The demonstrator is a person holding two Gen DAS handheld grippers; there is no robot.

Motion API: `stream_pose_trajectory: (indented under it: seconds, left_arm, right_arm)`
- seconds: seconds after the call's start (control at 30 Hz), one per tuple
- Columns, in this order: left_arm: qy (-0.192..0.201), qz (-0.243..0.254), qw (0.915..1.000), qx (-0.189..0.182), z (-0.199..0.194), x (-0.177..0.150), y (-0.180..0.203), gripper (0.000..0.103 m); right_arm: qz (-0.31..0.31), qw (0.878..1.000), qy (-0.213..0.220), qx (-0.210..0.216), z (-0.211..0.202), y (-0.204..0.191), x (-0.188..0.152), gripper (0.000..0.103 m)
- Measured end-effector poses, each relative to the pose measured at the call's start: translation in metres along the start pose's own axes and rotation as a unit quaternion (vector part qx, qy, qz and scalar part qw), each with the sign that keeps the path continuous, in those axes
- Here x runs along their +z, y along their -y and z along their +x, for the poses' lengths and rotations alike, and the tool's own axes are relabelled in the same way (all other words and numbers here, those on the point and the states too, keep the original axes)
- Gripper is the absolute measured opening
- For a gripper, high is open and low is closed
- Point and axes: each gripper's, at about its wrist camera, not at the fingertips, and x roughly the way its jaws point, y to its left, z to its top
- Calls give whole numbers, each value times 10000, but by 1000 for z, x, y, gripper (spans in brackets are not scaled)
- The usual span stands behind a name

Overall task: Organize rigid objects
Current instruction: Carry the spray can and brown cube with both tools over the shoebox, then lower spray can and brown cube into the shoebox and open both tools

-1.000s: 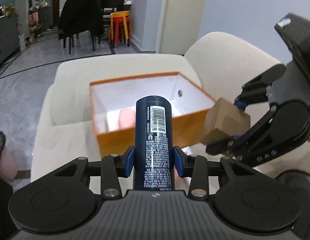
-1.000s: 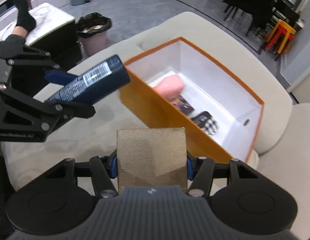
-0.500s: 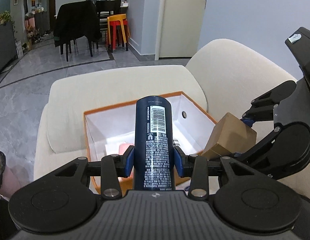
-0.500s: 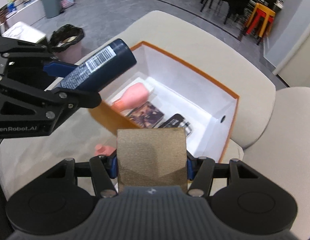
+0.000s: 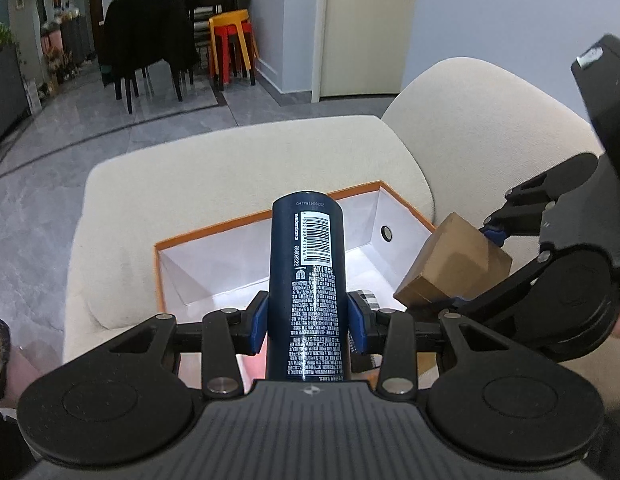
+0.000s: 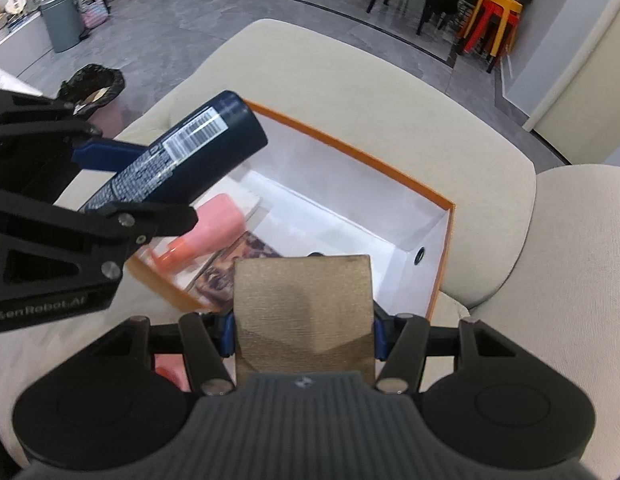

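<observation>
My left gripper (image 5: 308, 320) is shut on a dark blue can (image 5: 308, 280) with a barcode label. The can (image 6: 182, 164) hangs slanted over the near left part of an orange box (image 6: 441, 248) with a white inside. My right gripper (image 6: 304, 328) is shut on a small brown cardboard box (image 6: 304, 312), held over the orange box's near edge; in the left wrist view this cardboard box (image 5: 453, 268) hangs at the right. Inside the orange box (image 5: 214, 232) lie a pink bottle (image 6: 214, 228) and a printed flat case (image 6: 226, 276).
The orange box rests on a cream sofa cushion (image 6: 349, 80), with a second cushion (image 6: 581, 260) to the right. A pink item (image 6: 170, 372) lies on the cushion under my right gripper. Dark chairs (image 5: 146, 44) and coloured stools (image 5: 230, 44) stand on the grey floor beyond.
Both grippers have moved forward over the orange box with their loads. The can and the cardboard box now hang above the box's inside instead of in front of its near wall.
</observation>
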Motion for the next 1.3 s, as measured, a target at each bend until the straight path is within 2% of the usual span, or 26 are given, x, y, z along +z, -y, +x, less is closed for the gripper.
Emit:
stream_pose_trajectory:
  seconds: [0.27,0.7,1.03,1.13,1.3]
  left_arm:
    - [-292,-20,9996,-24,36,11,-3,46]
    - [-844,-309,9959,-98,95,15,-14,46]
    - [-1141,-608,9915,-122,124,15,-25,46]
    - [-1314,-1396,9805,-424,134,13,-40,46]
    - [-1373,-2423,9594,-443,145,5,-56,46]
  right_arm:
    - [238,9996,-107,-123,33,15,8,59]
    - [132,9989,-449,-91,90,27,14,59]
    - [57,9979,-624,-136,117,30,18,59]
    - [68,9977,-650,-154,122,34,21,59]
    - [141,9972,-695,-231,129,38,21,59]
